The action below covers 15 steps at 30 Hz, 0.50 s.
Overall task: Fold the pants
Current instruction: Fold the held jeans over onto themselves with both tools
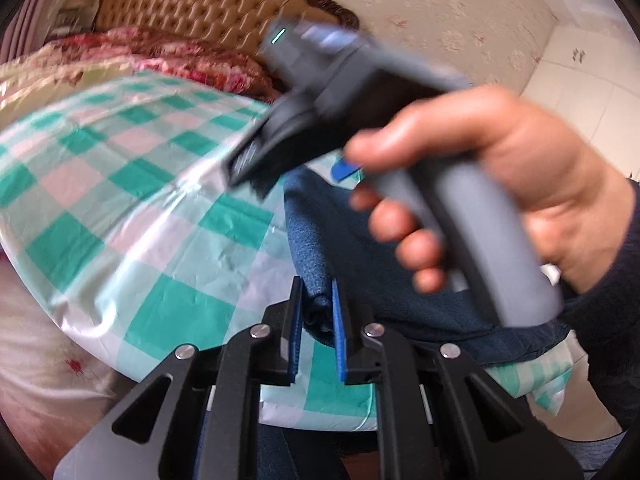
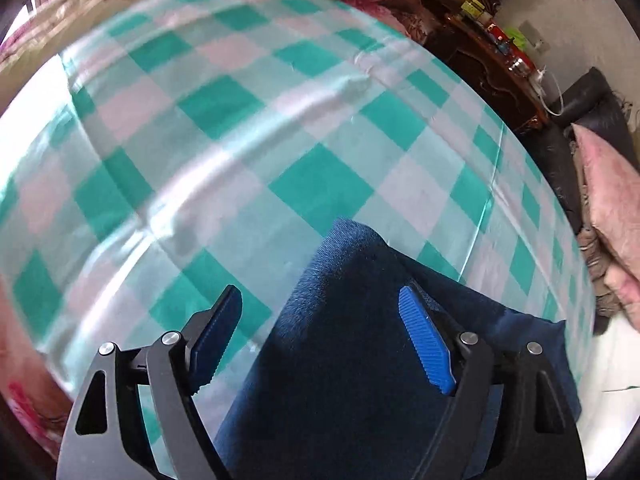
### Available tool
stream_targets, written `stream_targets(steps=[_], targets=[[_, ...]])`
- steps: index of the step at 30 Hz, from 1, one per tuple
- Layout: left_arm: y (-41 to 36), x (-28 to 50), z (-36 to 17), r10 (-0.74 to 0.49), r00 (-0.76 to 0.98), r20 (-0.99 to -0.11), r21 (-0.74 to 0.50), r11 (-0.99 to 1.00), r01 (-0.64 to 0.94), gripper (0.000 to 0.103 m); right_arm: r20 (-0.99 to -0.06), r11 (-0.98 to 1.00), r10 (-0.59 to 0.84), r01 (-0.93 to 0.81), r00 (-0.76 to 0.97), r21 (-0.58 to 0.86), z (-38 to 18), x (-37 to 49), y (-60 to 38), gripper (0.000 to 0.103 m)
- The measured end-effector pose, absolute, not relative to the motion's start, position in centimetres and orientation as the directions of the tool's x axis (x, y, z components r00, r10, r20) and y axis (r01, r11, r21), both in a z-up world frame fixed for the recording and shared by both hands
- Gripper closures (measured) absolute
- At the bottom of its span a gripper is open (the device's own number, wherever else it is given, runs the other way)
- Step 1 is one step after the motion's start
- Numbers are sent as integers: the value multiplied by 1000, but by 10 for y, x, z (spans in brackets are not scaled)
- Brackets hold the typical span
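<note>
Your left gripper (image 1: 314,312) is clenched on a fold of the dark blue pants (image 1: 320,232) at lower centre, while your right gripper (image 2: 320,340) hangs released over them on the green checkered sheet (image 2: 240,140).

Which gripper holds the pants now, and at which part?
The left gripper pinches a bunched fold at the edge of the pants. The right gripper is open, holding nothing.

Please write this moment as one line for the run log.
task: fold pants | left gripper: shut on pants | right gripper: open, over pants | surface: checked sheet | motion blur: yes
</note>
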<state>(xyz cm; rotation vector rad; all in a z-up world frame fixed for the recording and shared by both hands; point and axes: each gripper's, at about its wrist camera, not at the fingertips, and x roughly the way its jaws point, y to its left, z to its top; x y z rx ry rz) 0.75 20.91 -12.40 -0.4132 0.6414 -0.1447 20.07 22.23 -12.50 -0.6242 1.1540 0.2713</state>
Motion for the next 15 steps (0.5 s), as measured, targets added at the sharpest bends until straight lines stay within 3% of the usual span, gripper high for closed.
stream_targets(steps=[1, 2, 5, 7, 9, 14, 15], targets=[[206, 5, -119, -251, 800, -545, -404, 915, 12, 90, -907, 800, -122, -501, 402, -330, -128, 201, 221, 47], [205, 4, -116, -248, 804, -541, -399, 917, 15, 90, -908, 802, -126, -498, 401, -331, -130, 202, 220, 59], [203, 1, -111, -254, 810, -529, -420, 907, 10, 90, -909, 823, -100, -480, 404, -304, -130, 202, 208, 76], [207, 3, -116, -252, 807, -534, -460, 888, -27, 84, -906, 832, -75, -474, 416, -287, -125, 202, 203, 85], [212, 8, -125, -264, 792, -551, -516, 854, -73, 44, -906, 849, -47, -462, 421, -258, -119, 203, 196, 87], [208, 26, -138, -298, 760, -577, -563, 820, -106, 47, -912, 877, 24, -446, 410, -177, -106, 206, 183, 89], [206, 30, -137, -317, 754, -575, -575, 813, -96, 71, -913, 883, 42, -443, 406, -157, -102, 207, 180, 89]])
